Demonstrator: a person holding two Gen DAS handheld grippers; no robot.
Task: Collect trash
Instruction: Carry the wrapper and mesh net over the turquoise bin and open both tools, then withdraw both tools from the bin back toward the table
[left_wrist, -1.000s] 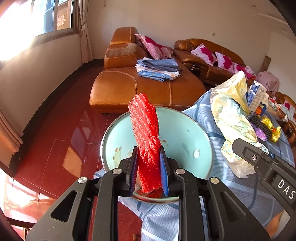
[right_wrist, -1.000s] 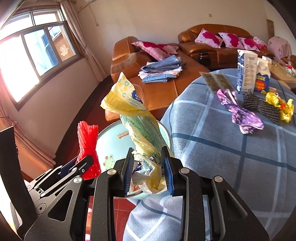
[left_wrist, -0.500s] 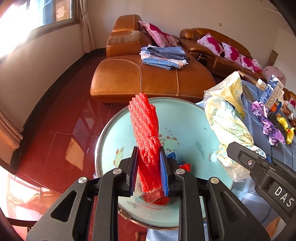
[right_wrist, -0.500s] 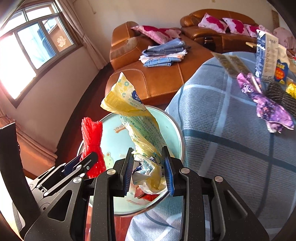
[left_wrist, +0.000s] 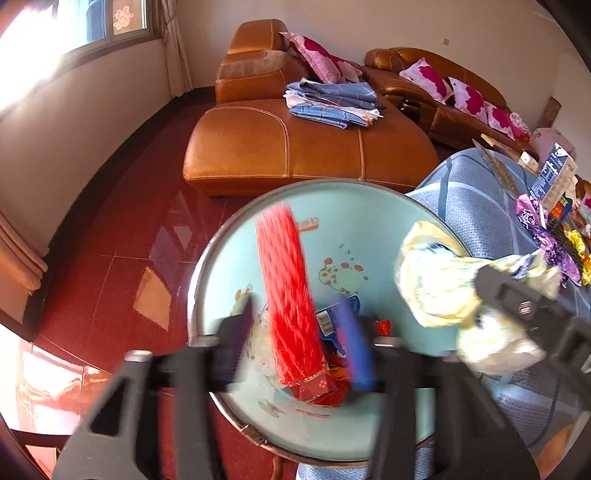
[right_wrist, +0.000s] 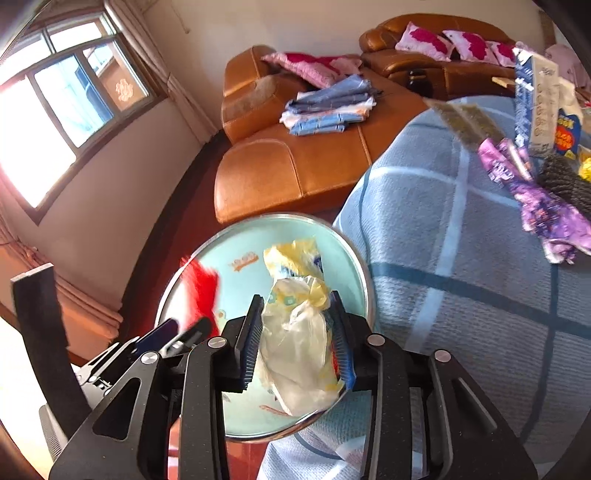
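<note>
Both tools hang over the pale-blue basin (left_wrist: 354, 236) beside the cloth-covered tabletop (right_wrist: 461, 258). Left tool (left_wrist: 299, 343), blurred, has spread wide, the red mesh bundle (left_wrist: 288, 295) loose between its fingers above wrappers in the basin. Right tool (right_wrist: 295, 343) is parted too, though the crumpled yellow-white plastic bag (right_wrist: 299, 347) sits between its pads; whether they grip it I cannot tell.
</note>
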